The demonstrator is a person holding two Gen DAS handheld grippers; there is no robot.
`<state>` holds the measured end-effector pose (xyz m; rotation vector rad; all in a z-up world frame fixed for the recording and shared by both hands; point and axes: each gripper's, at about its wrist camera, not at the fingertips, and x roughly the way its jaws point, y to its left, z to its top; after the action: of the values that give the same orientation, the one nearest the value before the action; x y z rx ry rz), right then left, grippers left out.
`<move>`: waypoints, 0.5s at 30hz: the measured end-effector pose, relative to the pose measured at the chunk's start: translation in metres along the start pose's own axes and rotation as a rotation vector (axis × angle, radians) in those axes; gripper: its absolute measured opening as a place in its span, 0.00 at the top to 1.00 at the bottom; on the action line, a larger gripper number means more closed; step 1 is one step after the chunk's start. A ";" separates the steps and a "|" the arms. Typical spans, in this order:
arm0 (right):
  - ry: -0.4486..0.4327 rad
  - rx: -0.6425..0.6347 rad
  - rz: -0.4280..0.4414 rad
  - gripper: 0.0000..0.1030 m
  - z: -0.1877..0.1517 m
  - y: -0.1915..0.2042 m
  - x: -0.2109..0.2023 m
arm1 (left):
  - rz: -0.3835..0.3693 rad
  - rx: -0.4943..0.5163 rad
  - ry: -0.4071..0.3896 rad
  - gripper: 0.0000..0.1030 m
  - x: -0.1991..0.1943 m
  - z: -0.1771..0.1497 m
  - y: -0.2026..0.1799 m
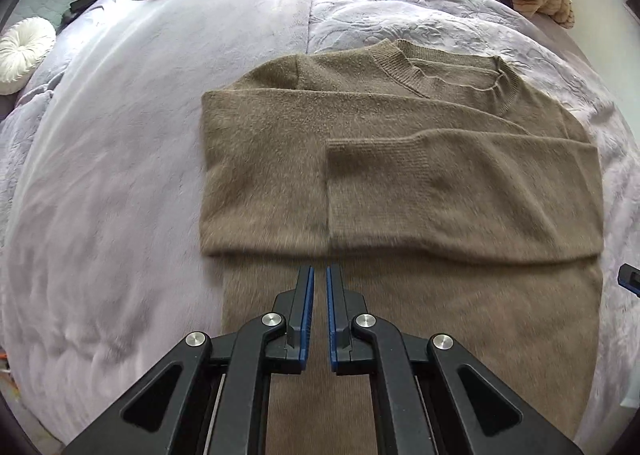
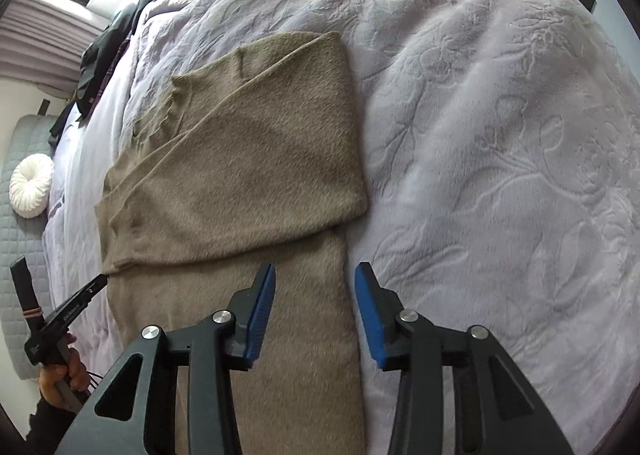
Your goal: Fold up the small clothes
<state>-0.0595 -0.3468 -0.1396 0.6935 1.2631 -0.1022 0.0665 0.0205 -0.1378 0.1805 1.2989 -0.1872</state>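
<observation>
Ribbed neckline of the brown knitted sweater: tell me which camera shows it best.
The left wrist view. There the ribbed neckline of the brown knitted sweater lies open and unobstructed at the garment's far end, with its curve and ribbing clear. The right wrist view shows the neckline only side-on at the sweater's left edge, foreshortened and puckered.

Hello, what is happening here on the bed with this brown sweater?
A person with a gripper in each hand is folding a brown sweater on a lilac bedspread. Both sleeves are already folded across the chest, and the lower part is not yet folded up. The left gripper is shut and holds nothing, above the sweater's middle. The right gripper is open and empty, over the sweater's right edge.
</observation>
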 end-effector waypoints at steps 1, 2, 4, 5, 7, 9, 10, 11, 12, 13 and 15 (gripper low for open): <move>0.003 -0.006 0.001 0.56 -0.003 0.003 -0.002 | 0.002 0.000 -0.006 0.94 -0.004 -0.003 0.000; 0.007 -0.009 0.004 0.56 -0.006 0.005 -0.004 | 0.003 -0.001 -0.012 0.94 -0.010 -0.008 -0.001; 0.018 -0.014 0.014 0.50 -0.014 0.009 -0.008 | -0.007 -0.008 -0.011 0.94 -0.015 -0.013 -0.001; 0.022 -0.016 0.016 0.48 -0.015 0.011 -0.009 | -0.014 -0.012 -0.005 0.94 -0.018 -0.015 -0.002; 0.033 -0.029 0.019 0.45 -0.023 0.016 -0.011 | -0.013 -0.007 0.017 0.85 -0.022 -0.024 -0.001; 0.044 -0.035 0.022 0.43 -0.029 0.020 -0.013 | 0.020 0.003 0.027 0.12 -0.025 -0.032 -0.002; 0.049 -0.037 0.023 0.39 -0.032 0.021 -0.014 | 0.048 -0.004 0.006 0.02 -0.030 -0.035 -0.001; 0.052 -0.039 0.025 0.37 -0.035 0.023 -0.015 | 0.066 -0.001 -0.019 0.01 -0.036 -0.038 -0.001; 0.055 -0.042 0.028 0.36 -0.038 0.024 -0.017 | 0.068 0.009 -0.013 0.01 -0.039 -0.041 -0.001; 0.057 -0.044 0.030 0.36 -0.041 0.026 -0.018 | 0.069 0.010 -0.008 0.01 -0.041 -0.043 0.000; 0.061 -0.051 0.034 0.30 -0.046 0.030 -0.020 | 0.073 0.005 -0.008 0.01 -0.047 -0.048 0.002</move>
<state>-0.0912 -0.3050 -0.1154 0.6777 1.3071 -0.0215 0.0099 0.0352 -0.1050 0.2311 1.2816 -0.1284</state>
